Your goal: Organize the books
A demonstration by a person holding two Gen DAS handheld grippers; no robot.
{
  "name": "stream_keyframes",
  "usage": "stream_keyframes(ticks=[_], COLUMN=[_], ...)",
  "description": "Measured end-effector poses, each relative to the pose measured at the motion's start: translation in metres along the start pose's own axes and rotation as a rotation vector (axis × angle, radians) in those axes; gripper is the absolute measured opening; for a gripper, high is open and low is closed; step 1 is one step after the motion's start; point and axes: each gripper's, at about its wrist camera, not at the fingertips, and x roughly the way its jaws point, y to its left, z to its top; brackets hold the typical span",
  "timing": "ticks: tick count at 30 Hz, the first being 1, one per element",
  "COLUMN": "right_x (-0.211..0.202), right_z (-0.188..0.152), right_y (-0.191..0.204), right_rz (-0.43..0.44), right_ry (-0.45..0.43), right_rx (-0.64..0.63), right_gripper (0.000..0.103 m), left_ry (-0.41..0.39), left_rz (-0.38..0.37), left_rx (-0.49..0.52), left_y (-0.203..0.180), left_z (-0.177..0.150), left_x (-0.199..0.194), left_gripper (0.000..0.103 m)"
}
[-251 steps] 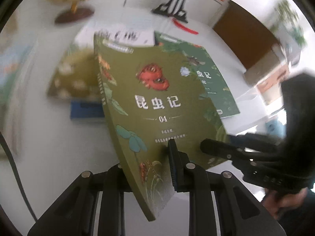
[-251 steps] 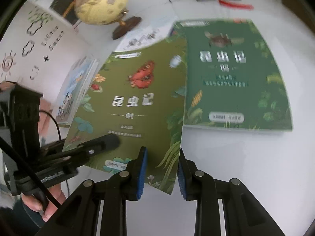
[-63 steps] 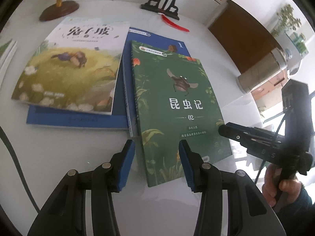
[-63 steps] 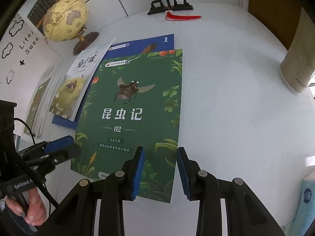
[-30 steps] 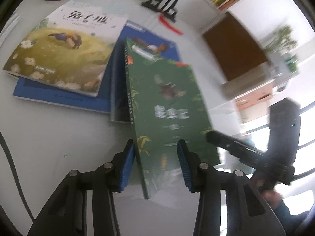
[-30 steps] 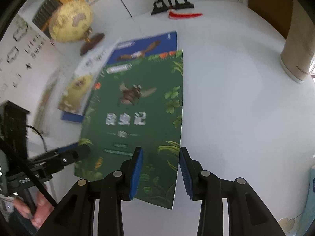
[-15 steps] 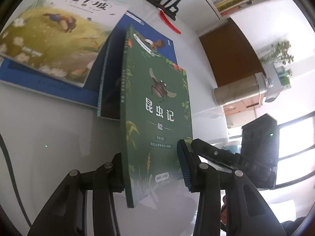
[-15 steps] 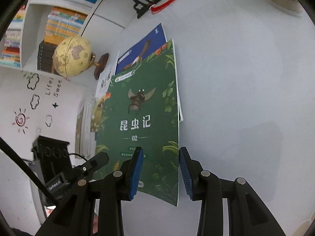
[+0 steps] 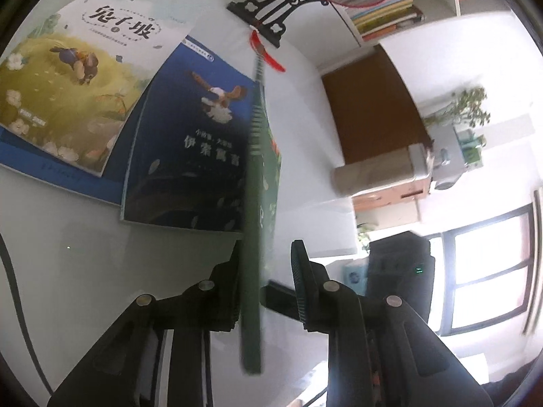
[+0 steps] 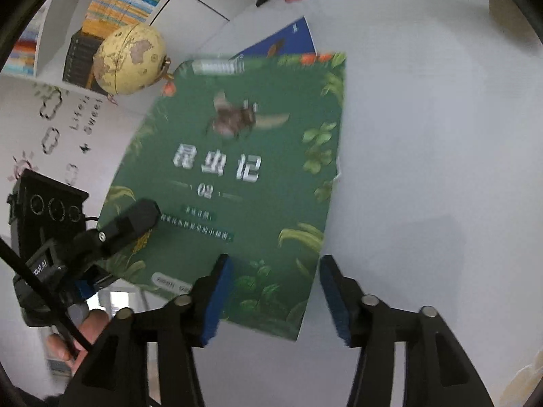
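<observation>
Green insect book (image 10: 244, 176) is tipped up off the desk (image 10: 424, 135), near edge raised, far edge low over the blue bird book (image 9: 190, 149). In the left wrist view it shows almost edge-on (image 9: 253, 271), standing between that gripper's fingers.

Left gripper (image 9: 268, 288): jaws closing on the book's lower left portion. The left finger lies against the cover; a gap shows at the right finger, so I cannot tell whether the pinch has landed yet.

Right gripper (image 10: 276, 295): jaws opening, blue pads standing clear either side of the book's bottom right corner, nothing pressed between them.

Risks, as I judge them:
- Handover timing. Right side is letting go while the left grip may not be firm. If so, the book can slide down through the fingers or flop flat again.
- Grip sits low and to one side. A thin, floppy paperback held at one spot may sag or swing, and the cover could crease.
- Far edge may drag on the blue bird book, which lies partly under the rabbit book (image 9: 71, 71); a pull could shift both.
- Globe (image 10: 130, 59) and the black ornament stand (image 9: 268, 10) sit beyond the books; a wide swing could knock them.
</observation>
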Motion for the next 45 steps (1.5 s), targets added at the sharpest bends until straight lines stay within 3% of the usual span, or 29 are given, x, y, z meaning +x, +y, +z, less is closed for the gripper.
stream_keyframes(ticks=[4, 7, 9, 16, 20, 24, 38, 45], right_x=[0.006, 0.005, -0.001, -0.019, -0.030, -0.037, -0.040, -0.012], right_z=[0.001, 0.002, 0.002, -0.006, -0.020, -0.031, -0.037, -0.025], right_y=[-0.013, -0.015, -0.010, 0.030, 0.047, 0.066, 0.163, 0.231], right_rz=[0.136, 0.148, 0.107, -0.134, -0.177, -0.242, -0.249, -0.204], right_ry=[0.006, -0.010, -0.030, -0.069, -0.099, -0.137, -0.248, -0.268], right_rx=[0.116, 0.146, 0.108, -0.128, -0.208, -0.292, -0.453, -0.555], right_gripper=[0.056, 0.049, 0.034, 0.032, 0.032, 0.032, 0.032, 0.032], left_ry=[-0.018, -0.026, -0.024, -0.007, -0.016, -0.031, -0.155, -0.272], left_rz=[0.041, 0.084, 0.109, 0.174, 0.266, 0.311, 0.326, 0.369], left_rx=[0.009, 0.016, 0.033, 0.161, 0.291, 0.388, 0.475, 0.419], left_y=[-0.001, 0.002, 0.004, -0.008, -0.028, -0.044, -0.044, -0.004], left_z=[0.002, 0.000, -0.002, -0.024, -0.042, -0.048, -0.022, 0.005], left_x=[0.002, 0.006, 0.007, 0.006, 0.005, -0.002, -0.092, -0.164], left_gripper=[0.022, 0.022, 0.022, 0.022, 0.022, 0.023, 0.024, 0.024])
